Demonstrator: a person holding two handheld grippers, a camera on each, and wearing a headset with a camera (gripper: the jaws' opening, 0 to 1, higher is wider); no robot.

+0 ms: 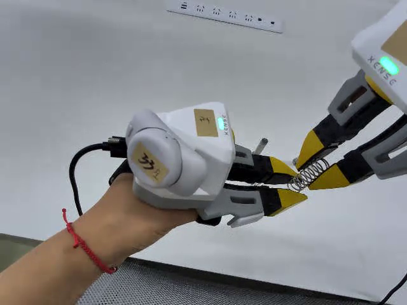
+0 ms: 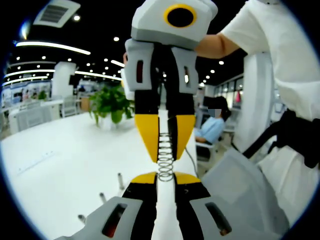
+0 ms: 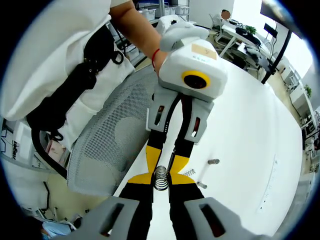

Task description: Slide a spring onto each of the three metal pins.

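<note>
A small metal spring (image 1: 306, 177) hangs in the air between both grippers, above the white table (image 1: 95, 76). My left gripper (image 1: 293, 185), held in a hand at the centre, is shut on the spring's near end. My right gripper (image 1: 316, 170) comes in from the upper right and is shut on the spring's other part. In the left gripper view the spring (image 2: 165, 165) runs from my own tips (image 2: 165, 178) up into the right gripper (image 2: 166, 156). In the right gripper view I see the spring (image 3: 160, 178) end-on. Short metal pins (image 2: 120, 181) stand upright on the table below.
A second spring (image 3: 189, 172) lies on the table beside the pins (image 3: 213, 161). A white power strip (image 1: 222, 14) lies at the table's far edge. A grey mesh chair (image 3: 115, 135) stands at the near edge. A black cable (image 1: 79, 165) trails from the left gripper.
</note>
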